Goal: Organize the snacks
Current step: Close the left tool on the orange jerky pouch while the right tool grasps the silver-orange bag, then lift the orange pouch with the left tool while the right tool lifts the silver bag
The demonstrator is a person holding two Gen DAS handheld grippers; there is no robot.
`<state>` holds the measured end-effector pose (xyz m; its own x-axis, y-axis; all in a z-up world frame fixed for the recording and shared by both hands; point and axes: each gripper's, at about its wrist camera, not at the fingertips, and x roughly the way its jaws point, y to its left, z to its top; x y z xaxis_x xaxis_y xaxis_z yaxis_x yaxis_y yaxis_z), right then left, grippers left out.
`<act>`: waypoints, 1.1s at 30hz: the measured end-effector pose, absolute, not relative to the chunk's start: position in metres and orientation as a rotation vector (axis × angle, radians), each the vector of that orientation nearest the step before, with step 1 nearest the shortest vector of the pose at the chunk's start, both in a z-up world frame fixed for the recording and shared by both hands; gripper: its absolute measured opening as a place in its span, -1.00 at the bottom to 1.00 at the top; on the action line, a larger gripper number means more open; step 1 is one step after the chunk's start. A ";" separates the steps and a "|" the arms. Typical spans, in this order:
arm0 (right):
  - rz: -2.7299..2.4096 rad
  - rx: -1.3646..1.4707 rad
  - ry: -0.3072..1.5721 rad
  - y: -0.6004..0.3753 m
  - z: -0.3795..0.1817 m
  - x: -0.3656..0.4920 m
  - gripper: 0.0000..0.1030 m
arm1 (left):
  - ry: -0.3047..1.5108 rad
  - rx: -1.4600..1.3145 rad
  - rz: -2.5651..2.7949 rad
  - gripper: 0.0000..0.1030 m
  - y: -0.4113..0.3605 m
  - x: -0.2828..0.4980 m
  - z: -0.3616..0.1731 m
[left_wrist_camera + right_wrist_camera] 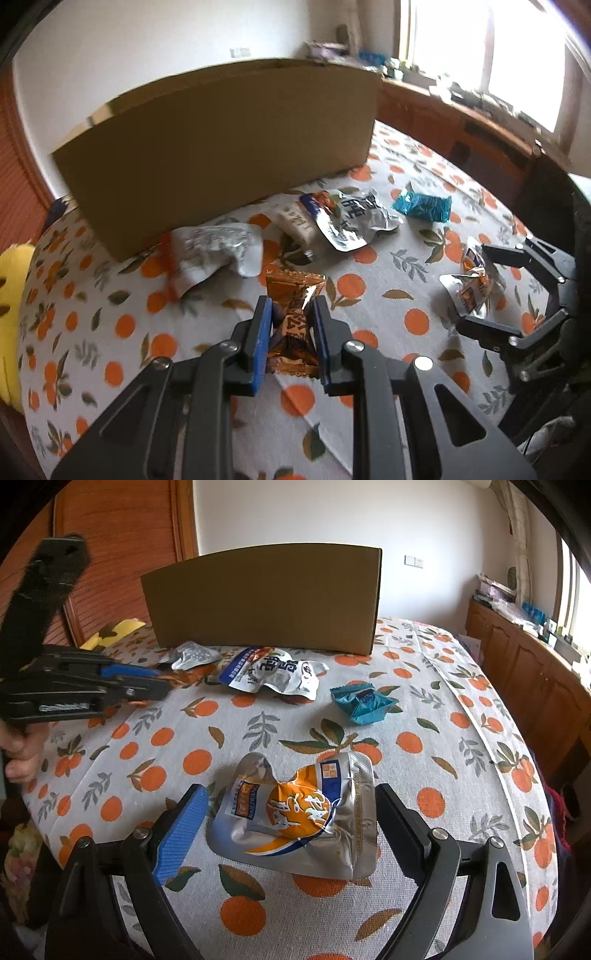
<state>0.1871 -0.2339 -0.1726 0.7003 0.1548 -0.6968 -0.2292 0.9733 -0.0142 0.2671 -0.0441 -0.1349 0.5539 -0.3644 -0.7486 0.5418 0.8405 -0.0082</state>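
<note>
My left gripper (291, 306) is shut on an orange-brown snack packet (295, 325) and holds it just above the tablecloth. My right gripper (288, 805) is open, its jaws on either side of a silver and orange snack pouch (299, 816) lying on the table; the pouch also shows in the left wrist view (472, 288). A tall cardboard box (221, 155) stands at the back of the table (266, 602). In front of it lie a silver pouch (218, 251), a white and blue pouch (273, 672) and a teal packet (364, 703).
The table has an orange-fruit patterned cloth (424, 709). A yellow object (11, 295) sits at the left edge. A wooden cabinet (524, 657) runs along the right wall under a window. The person's hand (22, 753) holds the left gripper.
</note>
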 end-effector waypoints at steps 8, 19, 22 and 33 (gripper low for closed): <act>0.177 -0.120 0.780 -0.232 -0.173 0.190 0.79 | 0.806 0.165 -0.492 -0.62 -0.017 0.243 -0.127; 0.147 -0.106 0.802 -0.232 -0.174 0.194 0.82 | 0.772 0.135 -0.492 -0.62 -0.014 0.214 -0.115; 0.148 -0.099 0.801 -0.233 -0.171 0.194 0.63 | 0.765 0.123 -0.489 -0.62 -0.014 0.210 -0.112; 0.165 -0.067 0.815 -0.239 -0.167 0.187 0.61 | 0.742 0.118 -0.488 -0.61 -0.015 0.197 -0.108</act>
<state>0.1867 -0.2387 -0.1669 0.6736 0.1203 -0.7292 -0.1721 0.9851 0.0035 0.1973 -0.0154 -0.1078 0.6314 -0.3839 -0.6738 0.4660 0.8823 -0.0661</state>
